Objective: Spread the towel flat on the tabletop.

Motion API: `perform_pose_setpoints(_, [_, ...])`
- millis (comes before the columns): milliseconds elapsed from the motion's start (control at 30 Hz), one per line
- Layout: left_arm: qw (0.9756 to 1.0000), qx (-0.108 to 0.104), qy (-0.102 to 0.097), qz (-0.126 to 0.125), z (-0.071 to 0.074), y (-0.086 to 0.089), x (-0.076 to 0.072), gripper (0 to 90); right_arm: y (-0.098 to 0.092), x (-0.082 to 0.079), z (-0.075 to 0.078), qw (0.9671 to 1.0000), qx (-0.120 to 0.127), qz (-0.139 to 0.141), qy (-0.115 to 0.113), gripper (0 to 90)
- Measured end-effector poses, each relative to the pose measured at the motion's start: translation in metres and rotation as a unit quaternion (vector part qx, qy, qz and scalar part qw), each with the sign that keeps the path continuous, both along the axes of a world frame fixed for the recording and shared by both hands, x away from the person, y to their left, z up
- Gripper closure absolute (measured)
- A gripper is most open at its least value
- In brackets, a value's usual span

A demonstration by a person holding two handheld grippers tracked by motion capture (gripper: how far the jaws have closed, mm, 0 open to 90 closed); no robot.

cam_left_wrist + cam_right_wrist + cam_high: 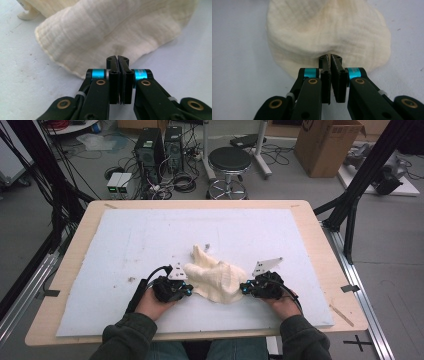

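A crumpled cream cloth (pixel 215 277) lies on the white mat (pixel 150 240), toward the near middle, with a narrow strip pointing away from me. My left gripper (pixel 191 291) is at the cloth's left edge, held in a hand. In the left gripper view its jaws (pixel 117 58) stand shut, tips over the hem of the cloth (pixel 107 30). My right gripper (pixel 243 289) is at the cloth's right edge. In the right gripper view its jaws (pixel 329 57) are shut, and the cloth (pixel 327 30) puckers at their tips.
The mat covers a wooden table (pixel 320 250). Small crumbs (pixel 131 279) lie on the mat left of my left hand. Beyond the table stand a black stool (pixel 229 160), computer towers (pixel 150 147) and a cardboard box (pixel 327 145). Black frame poles (pixel 350 215) flank the table.
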State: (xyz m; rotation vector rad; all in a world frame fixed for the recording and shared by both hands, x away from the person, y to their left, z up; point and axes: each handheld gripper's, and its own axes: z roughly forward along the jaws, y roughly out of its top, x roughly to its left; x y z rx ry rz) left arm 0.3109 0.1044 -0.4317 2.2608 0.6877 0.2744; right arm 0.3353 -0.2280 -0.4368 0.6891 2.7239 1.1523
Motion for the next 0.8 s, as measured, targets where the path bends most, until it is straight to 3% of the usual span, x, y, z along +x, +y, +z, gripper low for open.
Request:
perform_pose_setpoints(67, [0.9999, -0.006, -0.009, -0.003, 0.008, 0.008, -0.007, 87.6, -0.002, -0.004, 0.006, 0.9999, 0.013, 0.004, -0.001, 87.0])
perform_pose_setpoints(300, [0.9996, -0.013, -0.024, -0.011, 0.026, 0.029, -0.029, 87.5, -0.001, -0.025, 0.024, 0.9993, 0.017, 0.030, -0.014, 86.9])
perform_pose_setpoints(600, [0.9994, -0.013, -0.020, -0.026, 0.025, 0.036, -0.056, 87.2, -0.001, -0.054, 0.023, 0.9986, 0.000, 0.052, -0.003, 86.5])
perform_pose_setpoints(733, [0.9993, -0.013, -0.014, -0.032, 0.018, 0.037, -0.064, 85.5, 0.002, -0.057, 0.018, 0.9983, -0.007, 0.058, 0.009, 84.6])
perform_pose_setpoints(800, [0.9992, -0.020, -0.004, -0.033, 0.014, 0.038, -0.065, 79.3, 0.004, -0.055, 0.013, 0.9979, -0.009, 0.062, 0.018, 79.2])
